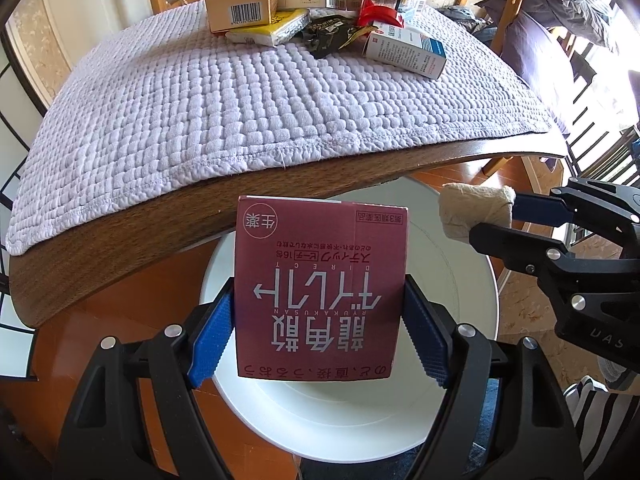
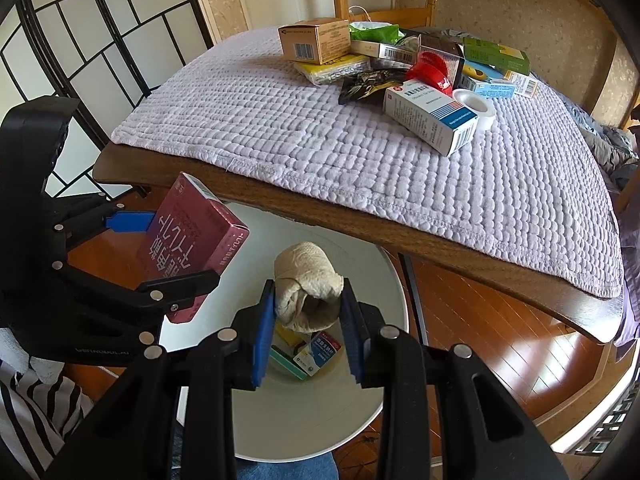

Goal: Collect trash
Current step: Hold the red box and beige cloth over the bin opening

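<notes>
Left tongs (image 1: pixel 316 316) pinch a maroon box (image 1: pixel 320 288) — right tongs (image 2: pixel 308 320) clamp what looks like crumpled tissue (image 2: pixel 306 284).

A lived-in room at home, no doubt about it.
Wooden table (image 2: pixel 400 220) across the middle under a quilted lilac mat (image 2: pixel 320 132), a heap of household packaging (image 2: pixel 400 64) at top centre. Far left, a paper-panelled folding screen (image 2: pixel 100 40); upper right, patterned wallpaper (image 2: pixel 500 4) and a pale wooden frame (image 2: pixel 384 12). Polished wood flooring (image 2: pixel 480 320) lower right, a white bin (image 2: pixel 304 412) beneath the table edge.
</notes>
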